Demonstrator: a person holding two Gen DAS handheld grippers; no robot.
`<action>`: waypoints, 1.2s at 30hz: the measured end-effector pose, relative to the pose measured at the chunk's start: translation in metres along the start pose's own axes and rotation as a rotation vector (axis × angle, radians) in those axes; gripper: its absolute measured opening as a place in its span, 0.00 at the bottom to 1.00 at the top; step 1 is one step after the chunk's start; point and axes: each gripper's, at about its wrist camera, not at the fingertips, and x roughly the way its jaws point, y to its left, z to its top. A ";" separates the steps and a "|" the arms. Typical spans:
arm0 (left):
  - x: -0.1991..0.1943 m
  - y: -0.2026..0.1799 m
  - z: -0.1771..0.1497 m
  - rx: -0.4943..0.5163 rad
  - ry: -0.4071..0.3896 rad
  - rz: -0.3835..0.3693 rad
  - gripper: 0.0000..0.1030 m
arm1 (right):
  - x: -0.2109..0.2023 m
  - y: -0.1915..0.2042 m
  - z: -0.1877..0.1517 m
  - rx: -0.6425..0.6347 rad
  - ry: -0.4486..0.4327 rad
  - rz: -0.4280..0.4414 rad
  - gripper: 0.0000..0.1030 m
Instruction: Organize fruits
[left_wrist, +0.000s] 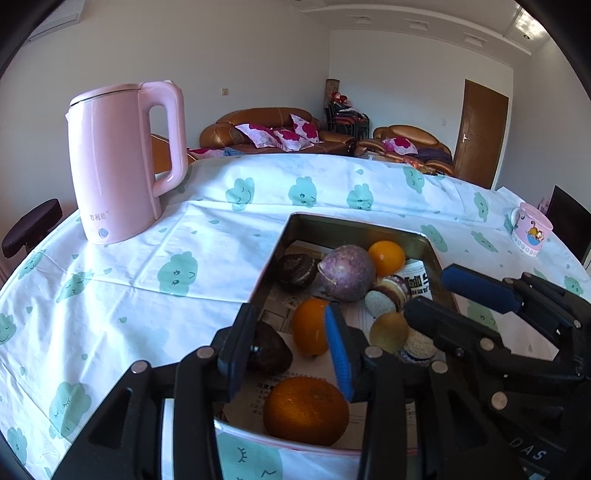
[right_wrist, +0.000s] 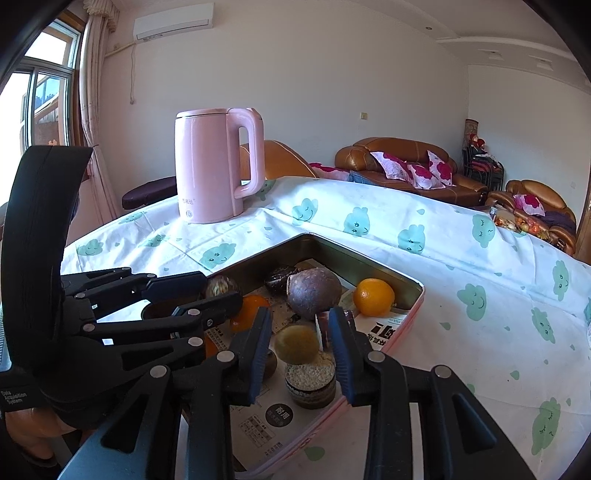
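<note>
Right wrist view shows the right claw (right_wrist: 297, 354) with its jaws apart, a yellowish round fruit (right_wrist: 296, 344) between them but not pressed; I judge it is just released, or not yet taken. The left claw (left_wrist: 288, 350) is also open over the metal tray (left_wrist: 354, 225) on the table (left_wrist: 129, 295), beside an orange (left_wrist: 311, 326). For a good step, close slowly on the middle of one fruit. Both claws point downward into the tray.

The clothed table (right_wrist: 369, 236) bears a kettle (right_wrist: 212, 166), tin tray (right_wrist: 413, 295), perhaps a mug (left_wrist: 530, 229).
</note>
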 end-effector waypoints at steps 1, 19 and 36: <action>-0.001 0.000 0.000 0.000 -0.007 -0.001 0.42 | -0.001 -0.002 0.000 0.011 -0.006 -0.001 0.47; -0.024 0.005 -0.003 -0.018 -0.122 0.050 0.68 | -0.025 -0.009 -0.002 0.055 -0.133 -0.072 0.76; -0.030 0.006 -0.004 -0.024 -0.156 0.061 0.74 | -0.030 -0.012 -0.004 0.069 -0.165 -0.093 0.82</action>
